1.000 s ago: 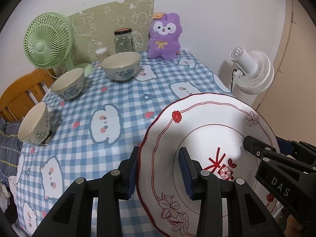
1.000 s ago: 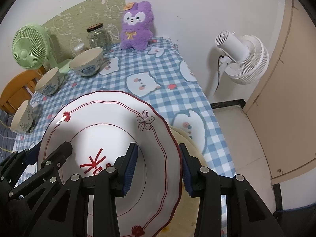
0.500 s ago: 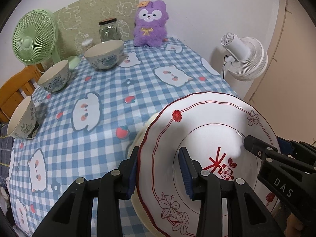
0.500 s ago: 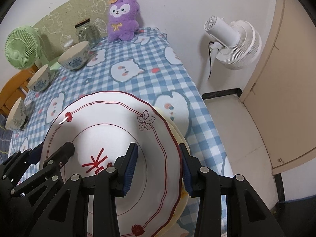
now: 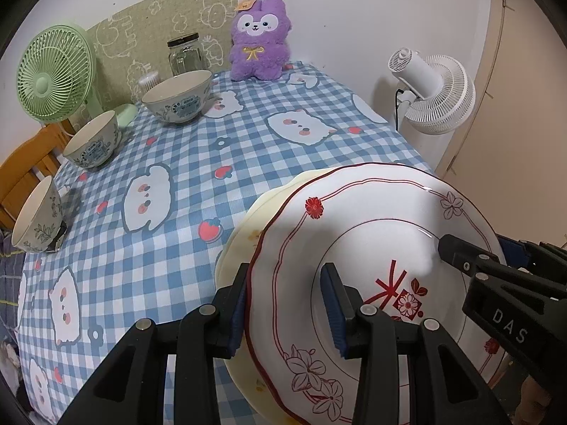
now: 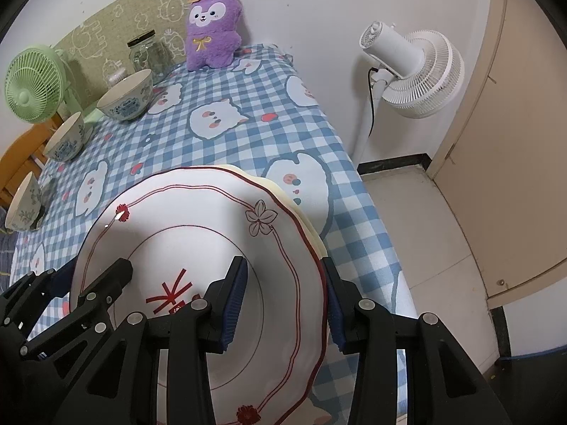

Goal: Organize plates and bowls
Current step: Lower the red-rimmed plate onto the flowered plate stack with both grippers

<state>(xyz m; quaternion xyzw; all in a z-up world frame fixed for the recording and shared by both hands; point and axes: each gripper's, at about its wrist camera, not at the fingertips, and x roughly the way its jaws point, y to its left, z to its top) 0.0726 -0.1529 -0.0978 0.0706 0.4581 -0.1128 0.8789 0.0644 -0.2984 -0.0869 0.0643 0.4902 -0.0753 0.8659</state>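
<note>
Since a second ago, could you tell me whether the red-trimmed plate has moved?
Yes. The red-trimmed plate has come down over the cream plate on the table, which was almost hidden before.

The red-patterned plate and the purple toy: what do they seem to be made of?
Red-patterned plate: probably glazed ceramic, glossy, since it shows sharp light glints and printed red flowers; melamine is possible. Purple toy: plush fabric, matte and fuzzy, with a shaggy surface and soft outline.
</note>
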